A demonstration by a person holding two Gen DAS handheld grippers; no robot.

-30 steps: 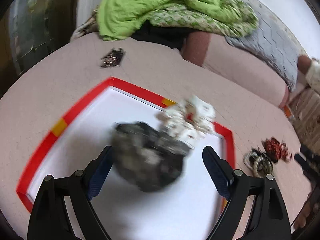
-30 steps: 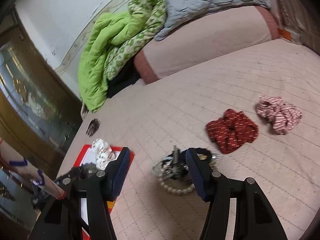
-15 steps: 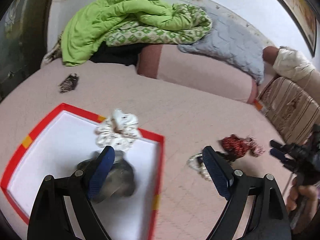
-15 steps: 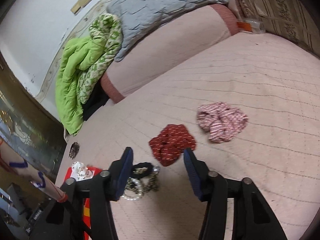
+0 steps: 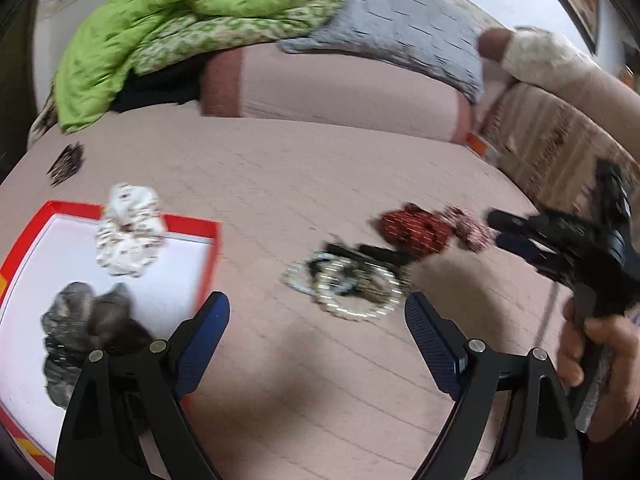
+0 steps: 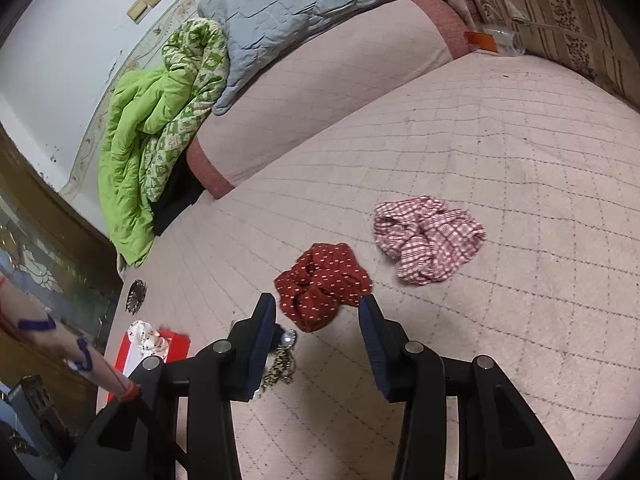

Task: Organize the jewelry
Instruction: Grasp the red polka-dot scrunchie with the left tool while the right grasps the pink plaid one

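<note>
A red-rimmed white tray lies at the left and holds a dark grey scrunchie and a white patterned scrunchie. My left gripper is open and empty, just right of the tray, near a heap of bead bracelets. My right gripper is open and empty, just short of a red dotted scrunchie. A pink checked scrunchie lies to its right. The right gripper also shows in the left wrist view. The tray's corner shows in the right wrist view.
All lies on a pink quilted bed. A green duvet, a grey blanket and a long pink bolster lie at the back. A small dark hair clip lies at the far left.
My left gripper swung right from over the tray toward the bracelets, leaving the dark scrunchie in the tray. My right gripper moved from the bracelets to the red dotted scrunchie.
</note>
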